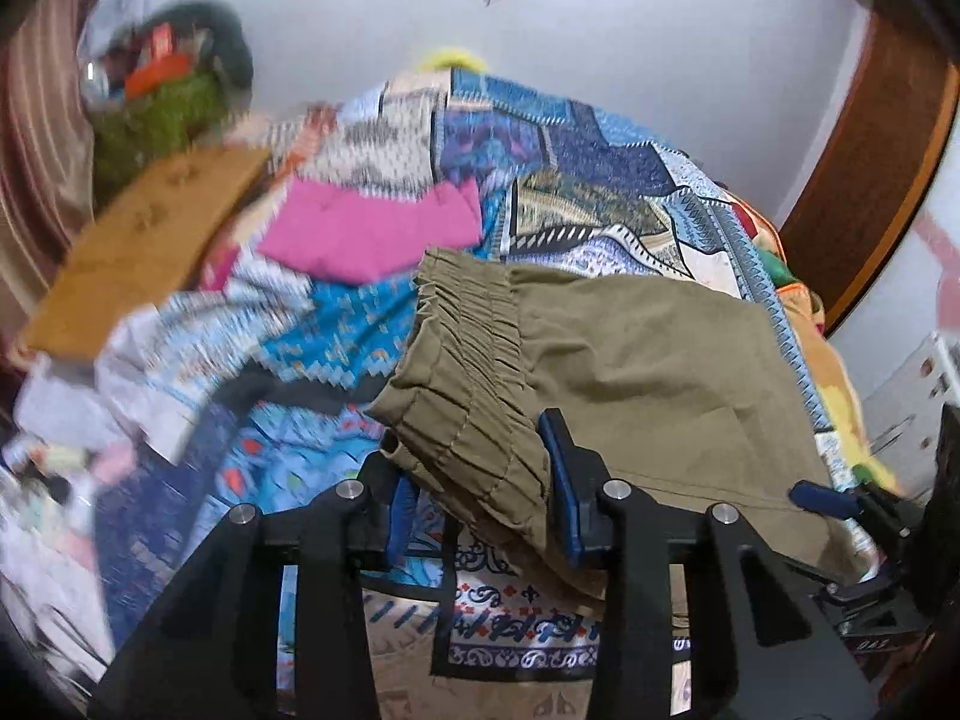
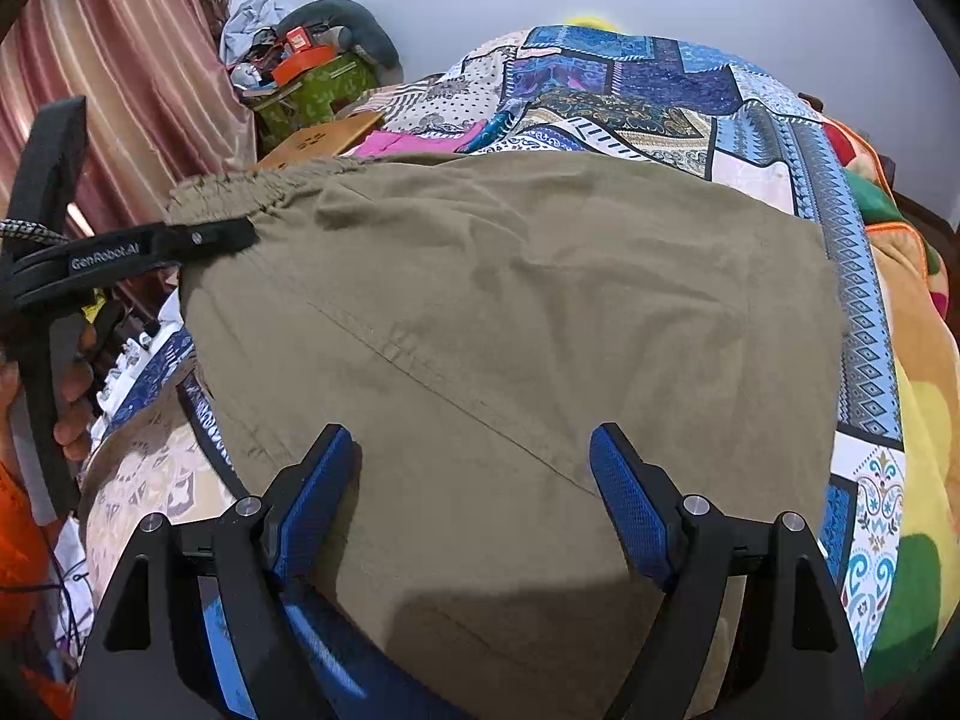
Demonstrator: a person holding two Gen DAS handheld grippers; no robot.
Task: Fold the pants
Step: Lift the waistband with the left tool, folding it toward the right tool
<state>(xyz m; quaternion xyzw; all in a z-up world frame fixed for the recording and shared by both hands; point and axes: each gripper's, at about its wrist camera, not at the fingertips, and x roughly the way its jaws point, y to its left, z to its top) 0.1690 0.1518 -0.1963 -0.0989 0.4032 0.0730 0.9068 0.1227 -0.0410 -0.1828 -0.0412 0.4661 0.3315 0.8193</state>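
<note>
Clearly the olive pants (image 2: 510, 312) are soft, light cloth that will sag and drape, spread on the patterned bedspread (image 2: 660, 96). At their left edge the left gripper (image 1: 480, 480) is clamped on the gathered waistband (image 1: 468, 360), the thickest, surest hold. Nearer, the right gripper (image 2: 474, 480) stands apart over the fabric, gripping nothing; the hem or side seam suits it.

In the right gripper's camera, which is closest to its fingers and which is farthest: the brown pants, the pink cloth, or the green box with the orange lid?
1. Brown pants: right between the right gripper fingers.
2. Pink cloth: beyond the waistband, on the patchwork bedspread.
3. Green box: farthest, upper left by the curtain.
</note>
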